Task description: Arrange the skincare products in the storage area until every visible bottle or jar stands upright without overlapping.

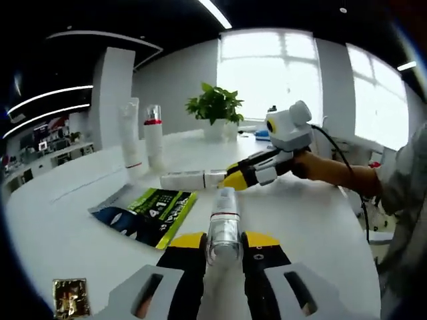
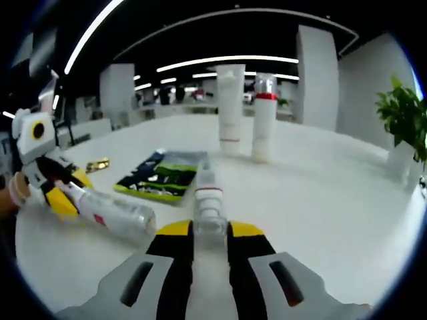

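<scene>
My left gripper is shut on the clear cap end of a white bottle with a thin red ring, which points away over the white table. From the right, my right gripper holds a similar white bottle level above the table; in its own view the right gripper is shut on that bottle. The left gripper shows at the left with its bottle tilted. A white tube and a red-banded bottle stand upright side by side, apart.
A green-and-black packet lies flat on the table, with a small gold sachet nearer the edge. A potted plant stands at the far side. A person's sleeve and forearm reach in from the right.
</scene>
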Available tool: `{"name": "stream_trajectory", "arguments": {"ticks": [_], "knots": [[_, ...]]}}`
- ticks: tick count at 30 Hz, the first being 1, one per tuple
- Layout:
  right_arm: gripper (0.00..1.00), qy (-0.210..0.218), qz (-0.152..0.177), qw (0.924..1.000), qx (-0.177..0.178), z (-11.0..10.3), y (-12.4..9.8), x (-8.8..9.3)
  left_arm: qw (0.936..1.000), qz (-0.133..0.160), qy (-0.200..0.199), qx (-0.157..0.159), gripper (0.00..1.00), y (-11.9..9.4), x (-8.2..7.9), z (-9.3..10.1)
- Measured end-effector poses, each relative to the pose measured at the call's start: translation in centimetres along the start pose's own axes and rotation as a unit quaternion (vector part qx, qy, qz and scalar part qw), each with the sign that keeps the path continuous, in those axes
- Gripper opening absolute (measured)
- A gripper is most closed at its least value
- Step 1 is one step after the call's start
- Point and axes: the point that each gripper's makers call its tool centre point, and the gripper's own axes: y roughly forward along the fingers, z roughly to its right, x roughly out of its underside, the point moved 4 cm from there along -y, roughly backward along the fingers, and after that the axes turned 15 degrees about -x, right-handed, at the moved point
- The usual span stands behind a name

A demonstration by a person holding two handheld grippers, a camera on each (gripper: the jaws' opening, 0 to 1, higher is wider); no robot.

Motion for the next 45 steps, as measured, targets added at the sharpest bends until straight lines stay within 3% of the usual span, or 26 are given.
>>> {"name": "stream_trajectory", "arguments": {"ticks": [4, 10, 17, 23, 34, 45], "knots": [[0.18, -0.006, 0.013, 0.9999, 0.007, 0.0, -0.9, -1.3, 0.9991, 0.031, -0.026, -0.014, 0.21, -1.7, -2.1, -0.2], [0.18, -0.025, 0.043, 0.9987, 0.012, -0.7, -2.5, -3.9, 0.9964, 0.069, -0.032, -0.038, 0.21, -4.3, -4.9, -0.5], [0.18, -0.019, 0.075, 0.997, -0.004, -2.2, -4.0, -6.2, 0.9944, 0.076, -0.011, -0.072, 0.21, -5.5, -6.4, -0.9], [0.18, -0.019, 0.086, 0.996, -0.01, -2.5, -4.5, -7.2, 0.9938, 0.08, -0.005, -0.077, 0.21, -6.1, -7.5, -0.6], [0.17, -0.021, 0.087, 0.9957, -0.02, -3.6, -5.6, -7.9, 0.9902, 0.069, 0.019, -0.12, 0.21, -6.8, -8.1, -1.1], [0.17, -0.024, 0.076, 0.9964, -0.026, -3.6, -4.8, -8.5, 0.9886, 0.031, 0.007, -0.147, 0.21, -6.3, -6.5, -2.0]]}}
